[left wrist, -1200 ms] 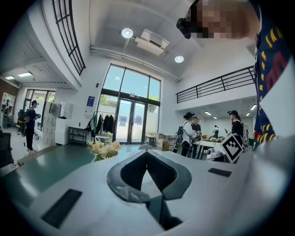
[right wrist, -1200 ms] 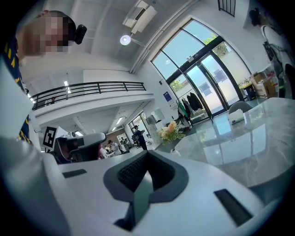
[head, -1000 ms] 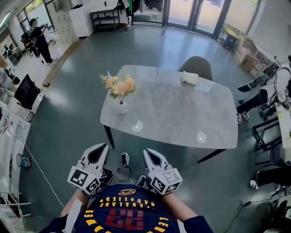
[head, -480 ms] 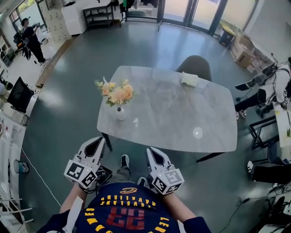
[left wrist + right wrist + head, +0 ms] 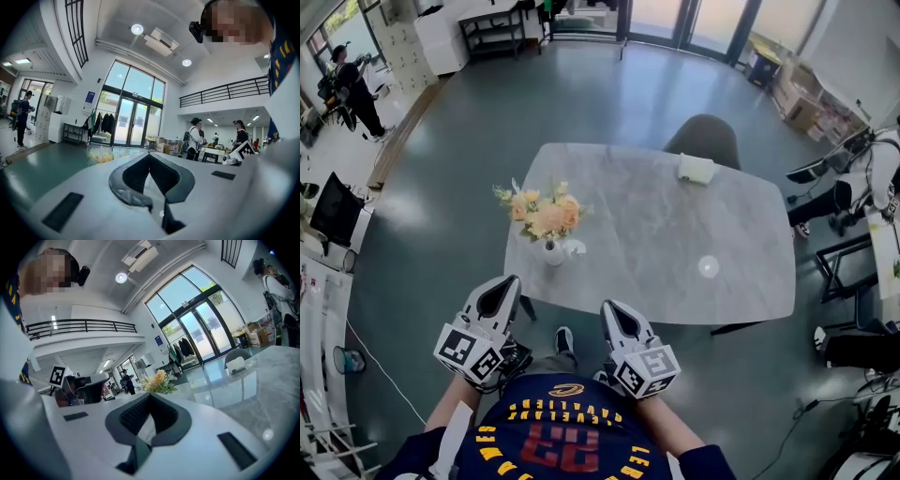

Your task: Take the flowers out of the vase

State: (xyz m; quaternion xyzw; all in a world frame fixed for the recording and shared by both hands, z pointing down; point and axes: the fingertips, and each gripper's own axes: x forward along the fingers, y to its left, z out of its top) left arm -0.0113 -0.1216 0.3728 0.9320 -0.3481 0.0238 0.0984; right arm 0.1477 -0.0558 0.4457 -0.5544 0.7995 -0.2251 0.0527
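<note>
Flowers (image 5: 546, 211) stand in the white vase (image 5: 554, 251); nothing removed yet, so the whole task is left to do

Head view: vase sits near the left edge of the grey table (image 5: 675, 253), left of frame centre. Left gripper (image 5: 512, 280) and right gripper (image 5: 607, 307) are at the bottom of the frame, close to the person's chest, well apart from the vase and short of the table edge. Judgement: approach step only

Left gripper view: jaws together, tips meeting, nothing between them. Flowers (image 5: 101, 156) show low and left of the jaws, far off

Right gripper view: jaws closed on each other, empty. Flowers (image 5: 159, 380) appear just above the jaw tips in the frame, but distant; table surface fills the right side
</note>
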